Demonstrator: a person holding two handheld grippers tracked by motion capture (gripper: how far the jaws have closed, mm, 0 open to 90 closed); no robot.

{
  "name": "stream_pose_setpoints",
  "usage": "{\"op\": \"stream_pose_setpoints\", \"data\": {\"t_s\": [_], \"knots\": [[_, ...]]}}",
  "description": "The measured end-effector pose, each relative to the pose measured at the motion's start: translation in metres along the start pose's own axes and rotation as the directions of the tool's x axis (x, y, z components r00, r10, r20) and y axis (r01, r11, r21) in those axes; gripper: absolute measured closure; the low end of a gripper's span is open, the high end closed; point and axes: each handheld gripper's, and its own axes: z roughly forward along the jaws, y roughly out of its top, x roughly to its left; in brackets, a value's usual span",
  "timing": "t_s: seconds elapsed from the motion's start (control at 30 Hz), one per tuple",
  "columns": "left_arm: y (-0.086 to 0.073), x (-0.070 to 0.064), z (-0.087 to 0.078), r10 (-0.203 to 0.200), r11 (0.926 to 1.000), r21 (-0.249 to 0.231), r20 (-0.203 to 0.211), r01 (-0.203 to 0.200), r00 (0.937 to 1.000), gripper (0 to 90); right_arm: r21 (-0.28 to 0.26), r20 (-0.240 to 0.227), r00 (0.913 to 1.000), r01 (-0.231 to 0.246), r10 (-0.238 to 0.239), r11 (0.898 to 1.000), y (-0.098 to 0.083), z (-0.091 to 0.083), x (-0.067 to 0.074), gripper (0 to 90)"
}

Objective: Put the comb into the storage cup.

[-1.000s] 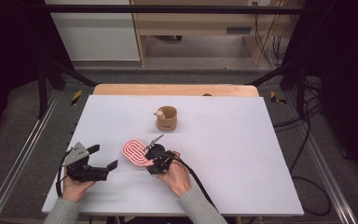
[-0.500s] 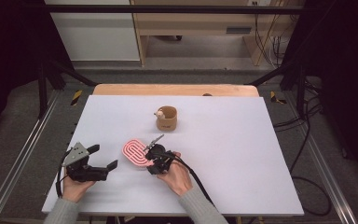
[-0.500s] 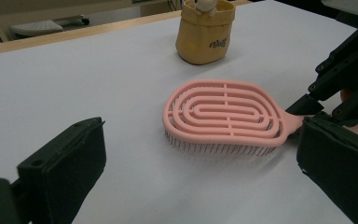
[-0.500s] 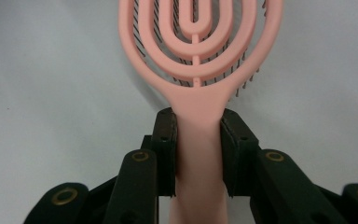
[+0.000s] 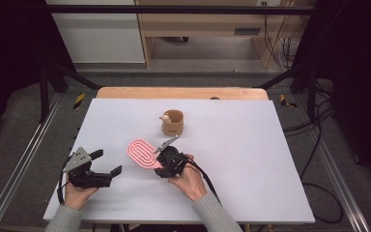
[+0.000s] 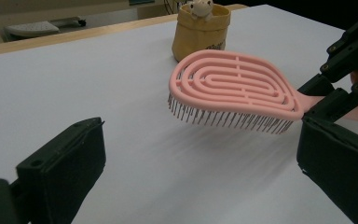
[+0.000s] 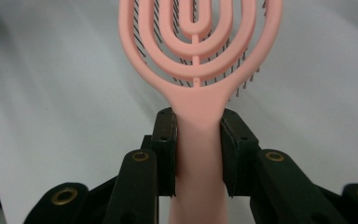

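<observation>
Here the right tool clamps the handle of the pink plastic vented hairbrush, held just above the white surface; the left tool stands open nearby.

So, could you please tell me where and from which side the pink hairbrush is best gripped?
By the narrow handle of the hairbrush, approached from its end, in line with it. The right hand-held gripper does this, clamping the handle's flat sides and leaving the wide slotted head and bristles free.
</observation>
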Motion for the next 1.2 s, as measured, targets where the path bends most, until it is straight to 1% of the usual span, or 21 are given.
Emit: {"op": "stream_pose_setpoints", "data": {"t_s": [0.27,0.33,0.47,0.6,0.73,0.8,0.83,0.93,1.0,1.07,1.1,1.17,1.2], "knots": [[0.003,-0.005,0.001,0.000,1.0000,0.007,0.011,0.000,0.9999,0.9,-0.049,-0.012,0.9991,0.040,-0.040,0.998,-0.005,-0.020,-0.005,70.4],[0.004,-0.005,0.001,-0.004,1.0000,0.009,0.014,0.004,0.9999,0.9,-0.062,-0.015,0.9986,0.051,-0.052,0.997,-0.006,-0.024,-0.005,70.3],[0.006,-0.007,0.000,-0.023,0.9997,-0.006,0.010,0.023,0.9997,0.9,-0.099,-0.021,0.9975,0.064,-0.067,0.993,-0.009,-0.032,-0.007,70.4],[0.010,-0.012,0.000,-0.043,0.9991,-0.008,-0.007,0.043,0.9991,0.9,-0.132,-0.019,0.9963,0.080,-0.083,0.988,-0.012,-0.039,-0.008,70.4],[0.014,-0.017,-0.001,-0.062,0.9980,-0.012,-0.021,0.062,0.9979,0.9,-0.159,-0.036,0.9954,0.082,-0.089,0.984,-0.015,-0.044,-0.010,70.4],[0.017,-0.020,-0.001,-0.069,0.9976,-0.013,-0.028,0.069,0.9972,0.9,-0.172,-0.033,0.9945,0.092,-0.099,0.981,-0.016,-0.046,-0.010,70.4],[0.019,-0.022,-0.001,-0.070,0.9976,-0.007,-0.030,0.070,0.9971,0.9,-0.180,-0.032,0.9939,0.098,-0.105,0.979,-0.017,-0.047,-0.010,70.4],[0.024,-0.029,0.001,-0.068,0.9974,0.018,-0.056,0.070,0.9961,1.0,-0.205,-0.027,0.9923,0.112,-0.120,0.972,-0.019,-0.050,-0.010,70.3],[0.025,-0.033,0.001,-0.068,0.9976,0.013,-0.029,0.068,0.9973,1.0,-0.219,-0.026,0.9913,0.121,-0.129,0.968,-0.021,-0.051,-0.011,70.4],[0.027,-0.037,0.000,-0.072,0.9974,-0.007,-0.003,0.072,0.9974,0.8,-0.233,-0.023,0.9908,0.125,-0.134,0.965,-0.022,-0.053,-0.011,70.4],[0.028,-0.038,0.000,-0.068,0.9976,-0.008,-0.001,0.068,0.9977,0.4,-0.243,-0.026,0.9897,0.130,-0.141,0.961,-0.023,-0.054,-0.012,70.4],[0.029,-0.040,0.000,-0.069,0.9976,-0.004,0.003,0.069,0.9976,0.0,-0.261,-0.030,0.9898,0.127,-0.139,0.957,-0.025,-0.055,-0.013,70.4],[0.030,-0.041,0.000,-0.066,0.9978,0.005,0.002,0.066,0.9978,0.0,-0.267,-0.035,0.9894,0.127,-0.141,0.955,-0.026,-0.055,-0.014,70.4]]}}
